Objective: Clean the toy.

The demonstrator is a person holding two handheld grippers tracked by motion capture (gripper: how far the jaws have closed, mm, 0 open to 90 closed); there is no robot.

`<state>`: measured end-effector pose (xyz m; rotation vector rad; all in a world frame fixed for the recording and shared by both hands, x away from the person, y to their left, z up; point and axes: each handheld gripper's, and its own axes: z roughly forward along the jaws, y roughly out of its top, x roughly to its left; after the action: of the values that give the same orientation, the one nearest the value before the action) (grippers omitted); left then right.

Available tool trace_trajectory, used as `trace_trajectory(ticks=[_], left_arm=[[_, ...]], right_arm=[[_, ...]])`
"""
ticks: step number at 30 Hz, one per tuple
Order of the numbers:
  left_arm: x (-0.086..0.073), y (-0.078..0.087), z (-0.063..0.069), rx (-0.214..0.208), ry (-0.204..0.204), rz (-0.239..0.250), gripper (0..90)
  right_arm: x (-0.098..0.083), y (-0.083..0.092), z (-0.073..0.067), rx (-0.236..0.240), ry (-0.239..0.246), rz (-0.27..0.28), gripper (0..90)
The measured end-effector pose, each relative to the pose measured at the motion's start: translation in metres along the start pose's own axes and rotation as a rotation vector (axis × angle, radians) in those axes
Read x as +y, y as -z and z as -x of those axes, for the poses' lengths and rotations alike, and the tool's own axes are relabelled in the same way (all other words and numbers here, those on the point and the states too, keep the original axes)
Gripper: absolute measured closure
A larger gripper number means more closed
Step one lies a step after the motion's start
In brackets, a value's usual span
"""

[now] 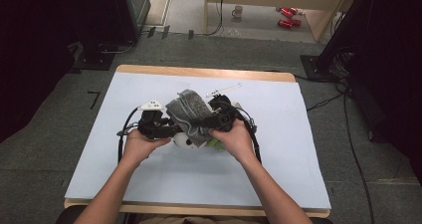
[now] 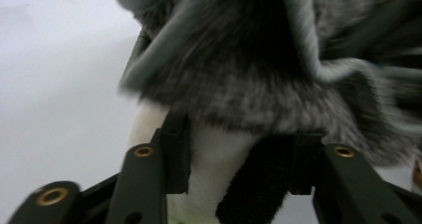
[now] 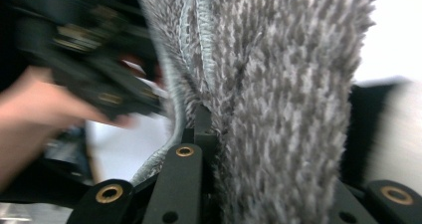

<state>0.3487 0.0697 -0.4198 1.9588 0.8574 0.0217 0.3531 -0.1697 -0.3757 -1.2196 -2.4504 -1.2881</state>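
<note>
Right gripper (image 3: 278,149) clenched on the grey towel (image 1: 191,115) mid-worktop — left gripper (image 2: 239,154) released, plush toy (image 2: 214,164) between its jaws.

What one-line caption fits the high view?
Both grippers, left and right, meet at a grey fluffy towel draped over a plush panda on the white-covered table.

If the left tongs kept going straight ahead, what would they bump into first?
Probably the white and black plush toy: it sits right between the left tongs already. Just past it hangs the fuzzy grey cloth, though depth is hard to judge.
</note>
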Motion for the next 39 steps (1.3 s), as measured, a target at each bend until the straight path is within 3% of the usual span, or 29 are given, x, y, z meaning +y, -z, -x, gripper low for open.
trace_trajectory(ticks=[2,4,5,14,17,20,28,32,35,39], left_arm=[[0.000,-0.001,0.001,0.009,-0.004,-0.001,59.3],[0.000,-0.002,-0.001,0.003,0.007,0.003,60.4],[0.000,-0.002,-0.002,-0.004,0.013,0.002,60.6],[0.000,-0.001,-0.007,-0.022,0.051,0.000,60.9],[0.000,-0.001,-0.007,-0.024,0.051,0.001,61.1],[0.000,-0.001,-0.007,-0.028,0.059,0.004,61.1],[0.000,-0.001,-0.007,-0.031,0.056,-0.003,62.8],[0.000,0.000,-0.007,-0.029,0.053,-0.007,63.1],[-0.001,0.002,-0.008,-0.037,0.053,-0.016,63.8],[-0.003,0.006,-0.009,-0.056,0.032,-0.039,64.7]], right_arm=[[-0.003,0.000,0.011,0.002,-0.020,0.002,79.2],[-0.003,0.008,0.017,-0.088,0.008,-0.009,79.1],[-0.003,0.013,0.020,-0.103,0.003,-0.008,79.2],[-0.005,0.055,0.047,-0.131,-0.059,0.040,79.6],[-0.009,0.069,0.062,-0.123,-0.100,0.062,79.6],[-0.015,0.077,0.077,-0.086,-0.143,0.083,79.6],[-0.028,0.083,0.105,-0.011,-0.230,0.117,79.6],[-0.031,0.091,0.111,-0.067,-0.249,0.122,79.5],[-0.033,0.104,0.116,-0.167,-0.256,0.133,79.7],[-0.035,0.119,0.119,-0.166,-0.276,0.176,79.6]])
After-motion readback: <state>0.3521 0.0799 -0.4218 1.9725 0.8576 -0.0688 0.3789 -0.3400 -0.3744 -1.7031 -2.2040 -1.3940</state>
